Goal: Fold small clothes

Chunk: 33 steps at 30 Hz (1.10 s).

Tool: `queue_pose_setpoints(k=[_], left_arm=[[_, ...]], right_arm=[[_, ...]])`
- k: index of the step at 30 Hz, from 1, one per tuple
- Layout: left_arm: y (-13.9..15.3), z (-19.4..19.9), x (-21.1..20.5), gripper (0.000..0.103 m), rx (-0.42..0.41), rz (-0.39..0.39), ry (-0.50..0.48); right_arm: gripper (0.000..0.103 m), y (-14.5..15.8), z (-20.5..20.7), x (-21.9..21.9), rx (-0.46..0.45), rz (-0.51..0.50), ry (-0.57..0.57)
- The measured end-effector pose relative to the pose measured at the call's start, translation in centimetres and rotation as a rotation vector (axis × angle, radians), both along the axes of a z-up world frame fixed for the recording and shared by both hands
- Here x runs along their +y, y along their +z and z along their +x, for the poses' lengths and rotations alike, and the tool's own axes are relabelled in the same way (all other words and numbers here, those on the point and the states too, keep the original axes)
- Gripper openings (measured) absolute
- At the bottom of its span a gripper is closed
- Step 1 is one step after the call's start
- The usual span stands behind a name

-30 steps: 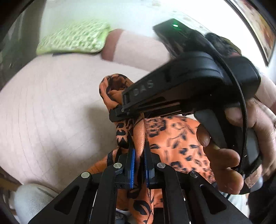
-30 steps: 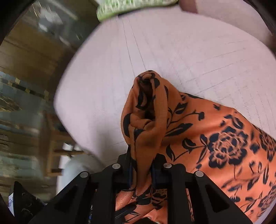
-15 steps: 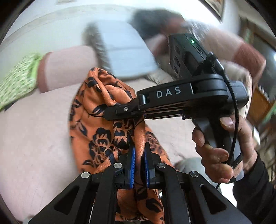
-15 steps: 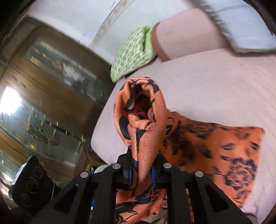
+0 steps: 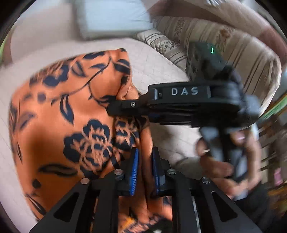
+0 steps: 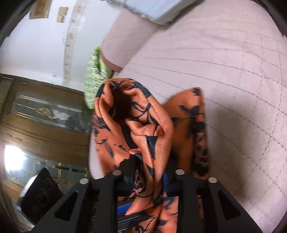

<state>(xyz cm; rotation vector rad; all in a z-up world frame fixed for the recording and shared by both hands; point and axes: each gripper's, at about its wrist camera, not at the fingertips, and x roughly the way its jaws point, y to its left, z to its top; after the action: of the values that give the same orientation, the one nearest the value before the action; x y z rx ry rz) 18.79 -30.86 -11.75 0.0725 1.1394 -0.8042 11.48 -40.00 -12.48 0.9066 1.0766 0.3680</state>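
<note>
An orange cloth with a dark blue flower print hangs over the pink quilted bed. My left gripper is shut on a bunched edge of it between blue pads. My right gripper comes in from the right in the left wrist view and is shut on the same cloth just above. In the right wrist view the cloth bunches up out of the right gripper, with a loose flap hanging to the right over the bed.
A white pillow and striped beige cushions lie at the head of the bed. A green patterned pillow and a pink bolster lie at the bed's far side. A wooden glass-door cabinet stands beyond the bed edge.
Both grippers have swung round with the cloth held between them. The cloth has spread wider in the left view. The views now face the pillows and cushions.
</note>
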Motion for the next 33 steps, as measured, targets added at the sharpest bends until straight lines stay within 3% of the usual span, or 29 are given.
queue_pose_setpoints(k=[2, 4, 5, 7, 10, 14, 16, 18, 20, 22, 26, 30, 33], left_arm=[[1.0, -0.4, 1.1, 0.026, 0.048, -0.097, -0.023], [2.7, -1.2, 2.6, 0.043, -0.018, -0.118, -0.02], [3.3, -1.7, 3.7, 0.045, -0.041, -0.122, -0.016], [4.2, -2.1, 5.8, 0.046, -0.077, -0.14, 0.031], [3.9, -1.2, 10.7, 0.046, -0.105, -0.124, 0.153], [2.5, -0.4, 14.6, 0.045, -0.063, -0.109, 0.295], [1.8, -1.3, 16.0, 0.045, -0.053, -0.111, 0.334], [2.0, -1.9, 16.2, 0.045, -0.05, -0.089, 0.343], [1.0, -2.0, 16.1, 0.045, -0.043, -0.074, 0.328], [0.3, -2.4, 15.7, 0.045, -0.045, -0.051, 0.317], [-1.3, -1.8, 15.9, 0.045, -0.043, -0.053, 0.317], [-0.7, -1.9, 18.0, 0.046, -0.038, -0.07, 0.368], [-0.8, -1.6, 19.5, 0.046, -0.014, -0.079, 0.424]], right_arm=[[0.033, -0.6, -0.1, 0.0, 0.012, 0.015, -0.033], [0.044, 0.5, -1.0, -0.2, -0.018, -0.028, -0.07], [0.05, 1.4, -1.7, -0.4, -0.035, -0.063, -0.099], [0.051, 3.3, -3.2, -1.0, -0.07, -0.136, -0.164], [0.051, 6.3, -5.6, -0.7, -0.139, -0.159, -0.196], [0.051, 7.9, -5.7, 3.6, -0.171, -0.226, -0.122], [0.051, 7.3, -5.6, 5.8, -0.121, -0.316, -0.082], [0.051, 6.7, -5.6, 8.5, -0.069, -0.504, -0.044], [0.048, 6.0, -6.1, 9.9, -0.022, -0.613, -0.025], [0.038, 5.1, -6.6, 10.1, 0.018, -0.64, -0.007], [0.034, 4.8, -8.4, 7.4, 0.081, -0.674, -0.082], [0.034, 3.8, -9.3, 4.9, 0.157, -0.643, -0.174], [0.037, 4.4, -9.2, 4.1, 0.141, -0.628, -0.227]])
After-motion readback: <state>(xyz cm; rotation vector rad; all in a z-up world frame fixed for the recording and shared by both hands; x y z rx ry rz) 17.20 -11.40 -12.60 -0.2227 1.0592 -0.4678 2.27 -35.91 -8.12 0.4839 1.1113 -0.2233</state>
